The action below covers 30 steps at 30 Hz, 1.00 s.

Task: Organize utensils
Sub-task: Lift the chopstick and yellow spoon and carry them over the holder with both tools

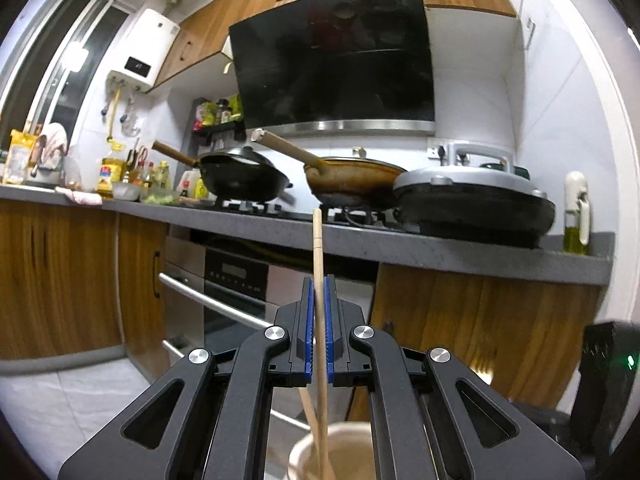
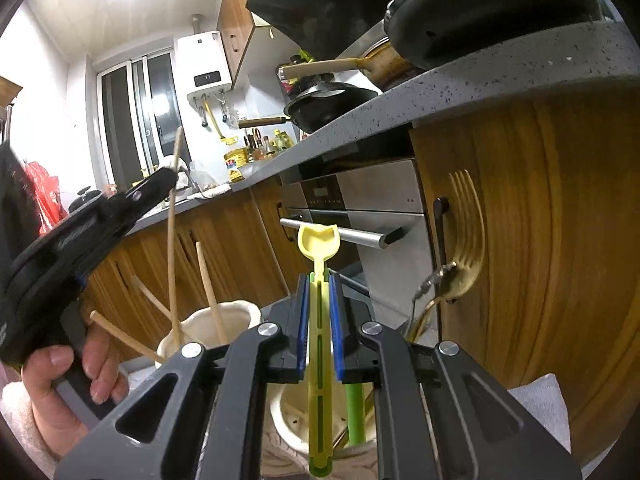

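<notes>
Two grippers, both busy: the left gripper is clamped tight on a single wooden chopstick, which stands nearly upright between the blue pads with its lower end down in the cream holder, where more chopsticks lean. Further right, the right gripper is pinched on the yellow-green spoon, bowl end up and handle reaching down into a second cream pot beside a green stick. Beyond it, a gold fork and spoon stand against the wooden cabinet.
</notes>
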{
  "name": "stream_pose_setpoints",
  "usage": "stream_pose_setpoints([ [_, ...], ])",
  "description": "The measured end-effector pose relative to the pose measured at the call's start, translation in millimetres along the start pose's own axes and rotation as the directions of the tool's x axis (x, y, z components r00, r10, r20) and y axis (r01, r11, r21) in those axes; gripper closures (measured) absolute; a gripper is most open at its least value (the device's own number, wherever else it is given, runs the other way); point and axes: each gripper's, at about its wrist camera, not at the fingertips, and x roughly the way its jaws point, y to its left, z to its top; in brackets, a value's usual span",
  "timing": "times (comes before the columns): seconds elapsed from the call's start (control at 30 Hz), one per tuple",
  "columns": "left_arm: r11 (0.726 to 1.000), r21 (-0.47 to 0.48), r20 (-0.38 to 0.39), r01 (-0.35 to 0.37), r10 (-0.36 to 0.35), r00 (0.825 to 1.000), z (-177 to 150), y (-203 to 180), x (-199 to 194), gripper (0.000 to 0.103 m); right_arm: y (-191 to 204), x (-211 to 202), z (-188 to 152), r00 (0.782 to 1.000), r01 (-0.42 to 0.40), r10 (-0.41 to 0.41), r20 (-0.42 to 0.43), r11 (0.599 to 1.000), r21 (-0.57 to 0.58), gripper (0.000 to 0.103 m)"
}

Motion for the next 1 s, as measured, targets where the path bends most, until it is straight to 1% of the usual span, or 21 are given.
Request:
stream_pose_setpoints([
  [0.07,1.000,0.009,-0.016,-0.003,0.003,1.000,-5.0,1.3,-7.9,0.098,-2.0,-1.9,1.7,1.000,-0.007,0.007,0.013,1.000,0.018,0.093],
  [0.23,1.000,-0.029,-0.063,0.001,-0.003,0.998,-18.3,11.7,-24.4,0.098,-4.2,2.6,5.5,0.998,-0.002,-0.001,0.057,0.999,0.045,0.093],
  [0.37,0.999,-0.040,-0.082,-0.002,-0.002,0.997,-25.7,16.2,-25.3,0.098,0.9,9.8,0.7,0.996,0.036,-0.036,0.076,0.999,-0.007,0.093],
  [0.43,0.999,-0.045,-0.093,0.004,-0.008,0.996,-27.4,16.7,-23.2,0.098,3.2,13.2,-2.1,0.996,0.053,-0.051,0.069,0.998,-0.040,0.093],
  [0.57,1.000,-0.024,-0.122,0.016,-0.018,0.992,-30.3,11.8,-22.5,0.098,6.0,10.1,-5.1,0.997,0.072,-0.070,0.027,0.995,-0.069,0.093],
  [0.73,1.000,-0.007,-0.133,0.020,-0.020,0.991,-32.9,10.6,-29.7,0.098,5.2,-8.5,-3.5,0.995,0.094,-0.096,-0.032,0.994,-0.060,0.093],
  [0.87,1.000,0.008,-0.144,0.015,-0.014,0.989,-35.4,9.7,-33.1,0.098,6.2,-13.8,-9.2,0.991,0.100,-0.106,-0.080,0.992,-0.075,0.093],
  [1.0,1.000,0.006,-0.148,0.020,-0.019,0.989,-37.3,10.6,-36.9,0.093,8.8,-13.0,-14.9,0.988,0.091,-0.100,-0.114,0.992,-0.087,0.093],
])
